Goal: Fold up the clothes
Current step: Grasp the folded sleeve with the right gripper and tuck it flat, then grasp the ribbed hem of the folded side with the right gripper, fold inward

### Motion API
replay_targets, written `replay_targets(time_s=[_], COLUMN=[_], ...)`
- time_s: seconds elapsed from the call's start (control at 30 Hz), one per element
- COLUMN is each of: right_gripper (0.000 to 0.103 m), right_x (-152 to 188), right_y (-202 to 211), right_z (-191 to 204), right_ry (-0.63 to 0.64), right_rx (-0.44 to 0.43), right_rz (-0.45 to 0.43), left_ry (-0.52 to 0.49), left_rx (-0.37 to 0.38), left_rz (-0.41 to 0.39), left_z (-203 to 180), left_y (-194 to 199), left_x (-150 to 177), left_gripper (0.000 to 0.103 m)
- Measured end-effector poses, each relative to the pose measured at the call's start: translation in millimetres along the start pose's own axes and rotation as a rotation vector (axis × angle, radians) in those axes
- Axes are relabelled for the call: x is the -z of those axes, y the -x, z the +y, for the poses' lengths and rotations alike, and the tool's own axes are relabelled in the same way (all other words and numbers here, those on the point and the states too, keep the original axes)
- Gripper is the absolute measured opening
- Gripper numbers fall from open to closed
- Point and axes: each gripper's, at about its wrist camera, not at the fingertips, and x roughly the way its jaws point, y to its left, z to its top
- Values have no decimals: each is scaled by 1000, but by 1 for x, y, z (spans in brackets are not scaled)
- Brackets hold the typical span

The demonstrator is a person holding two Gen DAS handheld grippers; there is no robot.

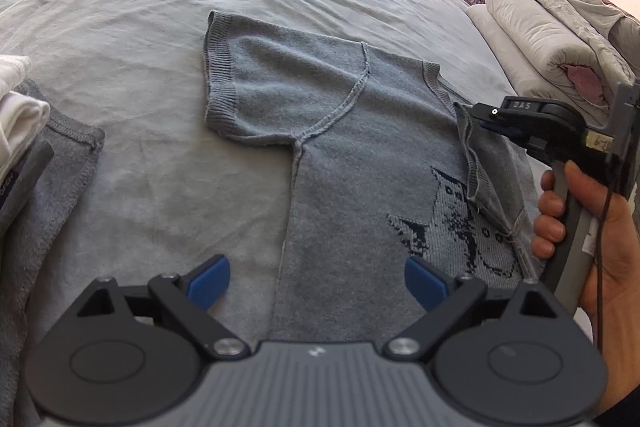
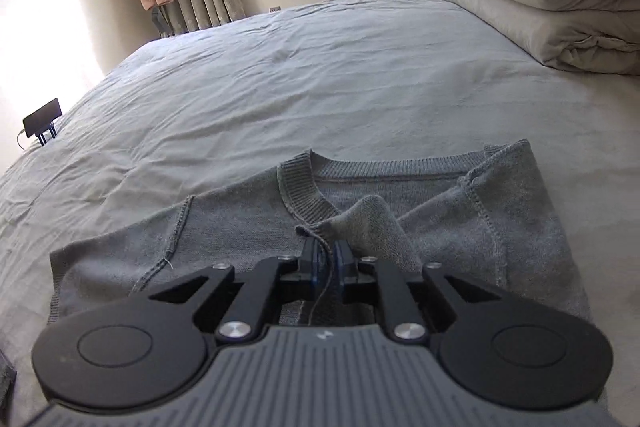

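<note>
Your left gripper [image 1: 316, 279] hovers wide open, holding nothing. Your right gripper [image 2: 328, 255] pinches the folded sleeve [image 2: 368, 223] of the grey sweater [image 1: 360, 147] on the bed [image 2: 320, 67]; this thin grip could slip.

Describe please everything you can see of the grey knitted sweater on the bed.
The grey knitted sweater lies flat on the bed sheet, inside out with its seams showing. It has short sleeves, ribbed cuffs and a ribbed neckline, plus a dark woven picture. Its right sleeve is folded inward, the cuff pinched in the right claw.
</note>
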Motion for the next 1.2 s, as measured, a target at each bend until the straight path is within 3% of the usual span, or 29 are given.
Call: replay_targets(time_s=[0.07,0.1,0.27,0.33,0.53,0.73,0.8,0.87,1.1,1.2], right_gripper=[38,40,40,40,40,39,21,11,6,6], right_x=[-1,3,45,77,164,216,224,225,227,212], right_y=[33,51,144,181,249,262,261,261,261,279], right_z=[-4,-5,-24,-36,-36,-22,-20,-22,-28,-31], right_ry=[-6,12,85,96,203,395,434,433,403,273], right_rx=[-24,-24,-8,3,127,212,267,297,328,282], right_rz=[-33,-34,2,24,74,151,151,159,174,104], left_ry=[0,0,4,8,-18,-35,-33,-30,-20,-13], left_rx=[3,4,7,11,2,-3,-1,2,10,12], left_rz=[0,0,-3,-4,-22,-35,-40,-43,-45,-43], left_z=[-1,-1,-2,-3,-11,-17,-17,-16,-14,-13], left_y=[1,1,2,3,6,9,11,13,15,15], left_x=[0,0,2,2,10,18,19,19,18,18], left_gripper=[95,95,95,95,95,95,95,95,95,95])
